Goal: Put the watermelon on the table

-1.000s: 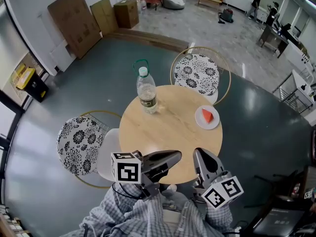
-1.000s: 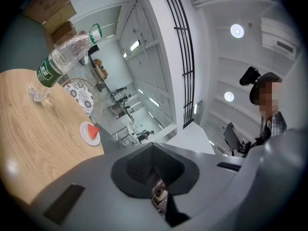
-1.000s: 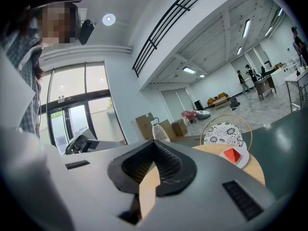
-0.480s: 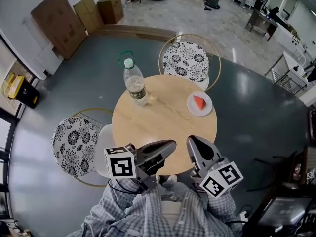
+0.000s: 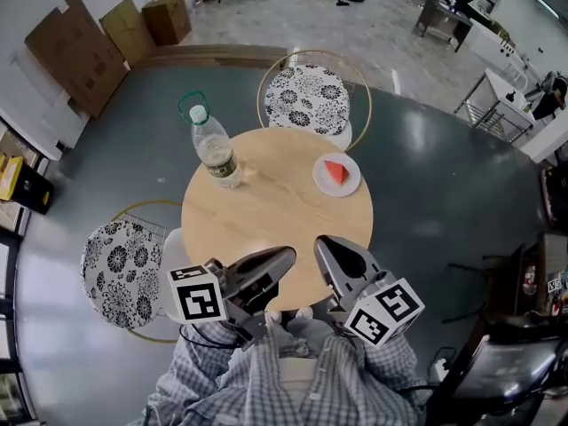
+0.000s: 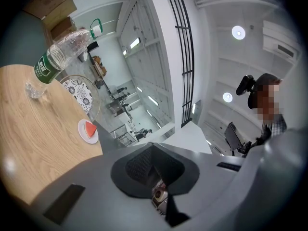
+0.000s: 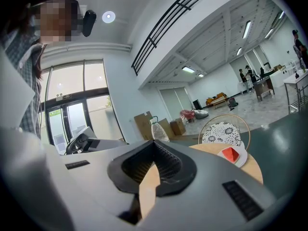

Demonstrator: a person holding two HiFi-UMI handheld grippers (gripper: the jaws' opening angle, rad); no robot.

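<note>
A red watermelon slice [image 5: 335, 170] lies on a small white plate [image 5: 349, 185] at the right side of the round wooden table [image 5: 266, 220]. It also shows in the left gripper view as the slice [image 6: 90, 128] and in the right gripper view as the slice [image 7: 231, 153]. My left gripper [image 5: 286, 255] and right gripper [image 5: 324, 243] hover side by side over the table's near edge, close to my chest. Both are shut and hold nothing. Each points across the table, well short of the plate.
A clear water bottle [image 5: 211, 147] with a green label stands at the table's far left. Two chairs with black-and-white patterned seats stand by the table, one behind it [image 5: 307, 97] and one to its left [image 5: 115, 261]. Cardboard boxes [image 5: 78, 50] lean on the back wall.
The head view has swung, so the table, bottle and plate sit further left in the picture. Both grippers stay shut and keep their place at the table's near edge.
</note>
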